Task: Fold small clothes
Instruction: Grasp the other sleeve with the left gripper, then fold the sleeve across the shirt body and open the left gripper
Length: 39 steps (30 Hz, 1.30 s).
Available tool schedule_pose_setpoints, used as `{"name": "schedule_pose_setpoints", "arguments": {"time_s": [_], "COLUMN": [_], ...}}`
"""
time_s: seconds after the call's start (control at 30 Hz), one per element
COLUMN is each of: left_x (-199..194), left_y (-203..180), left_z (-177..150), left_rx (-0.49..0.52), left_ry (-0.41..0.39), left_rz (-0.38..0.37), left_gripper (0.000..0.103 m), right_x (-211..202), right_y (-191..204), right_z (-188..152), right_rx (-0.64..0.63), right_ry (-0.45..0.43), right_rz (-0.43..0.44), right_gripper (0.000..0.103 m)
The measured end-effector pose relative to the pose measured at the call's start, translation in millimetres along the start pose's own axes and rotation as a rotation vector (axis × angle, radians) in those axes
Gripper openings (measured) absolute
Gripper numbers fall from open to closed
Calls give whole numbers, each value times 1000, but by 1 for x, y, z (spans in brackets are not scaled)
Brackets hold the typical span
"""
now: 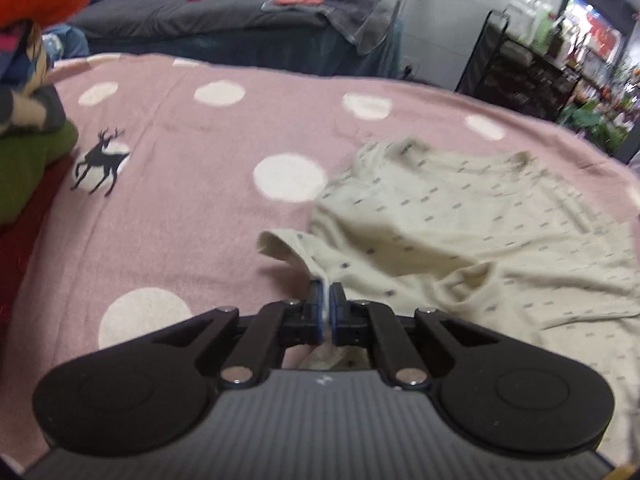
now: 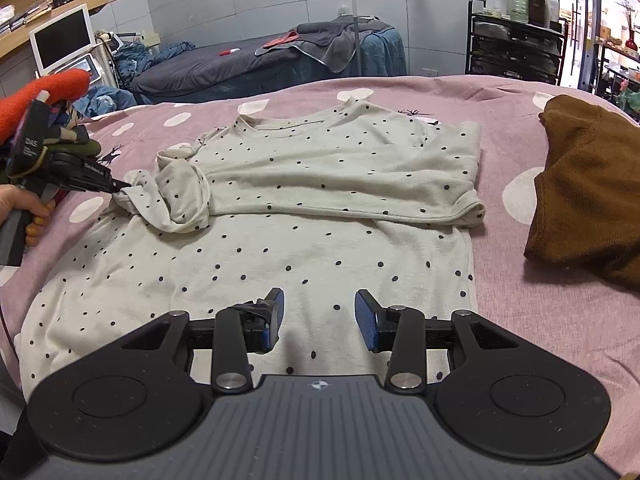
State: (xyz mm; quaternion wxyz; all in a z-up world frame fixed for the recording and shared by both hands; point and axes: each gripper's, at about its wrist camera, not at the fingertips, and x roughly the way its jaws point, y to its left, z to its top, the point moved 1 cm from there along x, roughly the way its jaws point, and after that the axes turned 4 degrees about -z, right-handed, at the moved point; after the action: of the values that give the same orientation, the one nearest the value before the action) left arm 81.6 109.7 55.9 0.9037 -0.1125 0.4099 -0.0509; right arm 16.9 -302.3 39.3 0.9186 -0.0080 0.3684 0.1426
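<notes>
**Sleeve pinched, ready to tuck inward**

I am holding the left gripper (image 1: 329, 294) low over the pink bed cover (image 1: 192, 216), its jaws clenched on the cuff end of the sleeve (image 2: 176, 196) of the cream dotted shirt (image 2: 304, 248). The shirt is lying spread on the cover with its top part already doubled over the body, so I judge that gripping the sleeve here is letting me draw the bunched cloth across the body. My left hand (image 2: 28, 216) is wrapping the handle, the tool reaching in from the shirt's left side. The right gripper (image 2: 320, 314) is hovering above the hem, jaws released, holding nothing.
</notes>
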Motion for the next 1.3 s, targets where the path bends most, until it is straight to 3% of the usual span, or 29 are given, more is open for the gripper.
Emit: {"name": "schedule_pose_setpoints", "arguments": {"time_s": [0.13,0.27,0.33,0.43,0.5,0.6,0.63,0.7,0.8,0.9,0.97,1.1,1.13,1.17,1.2,1.23,1.3], "left_x": [-51,-97,-99,-80,-67,-58,-58,-58,-54,-53,-52,-49,-49,-48,-49,-50,-53], "left_y": [-35,-113,-152,-194,-207,-212,-212,-202,-177,-156,-143,-118,-113,-109,-104,-100,-91], "left_z": [-3,-27,-50,-90,-112,-129,-131,-129,-115,-101,-91,-77,-75,-73,-71,-69,-66], "left_rx": [-34,114,162,226,211,271,302,326,277,234,212,155,143,134,127,121,106], "left_ry": [-29,-17,37,189,262,325,319,307,289,253,228,203,198,195,190,183,165], "left_rz": [-206,-401,-478,-558,-605,-588,-569,-520,-447,-381,-331,-265,-256,-248,-240,-235,-227], "left_gripper": [3,4,5,8,10,21,27,43,47,49,60,65,67,68,68,68,71], "right_x": [-2,-4,-5,-8,-12,-19,-20,-20,-16,-11,-6,5,10,15,20,24,21], "right_y": [-3,-7,-10,-14,-18,-24,-27,-32,-30,-14,1,37,45,52,58,60,60], "right_z": [0,2,3,4,5,4,3,-1,-5,-3,1,7,7,7,7,7,10], "right_rx": [17,40,59,102,136,176,196,240,247,180,113,-103,-164,-215,-254,-272,-254], "right_ry": [-10,-22,-26,-26,-23,-19,-12,6,21,25,31,10,4,2,2,6,9], "right_rz": [0,7,15,40,67,87,95,125,166,201,228,237,227,208,178,149,165], "right_gripper": [69,69,69,69,70,75,81,83,83,83,84,90,88,75,55,4,7]}}
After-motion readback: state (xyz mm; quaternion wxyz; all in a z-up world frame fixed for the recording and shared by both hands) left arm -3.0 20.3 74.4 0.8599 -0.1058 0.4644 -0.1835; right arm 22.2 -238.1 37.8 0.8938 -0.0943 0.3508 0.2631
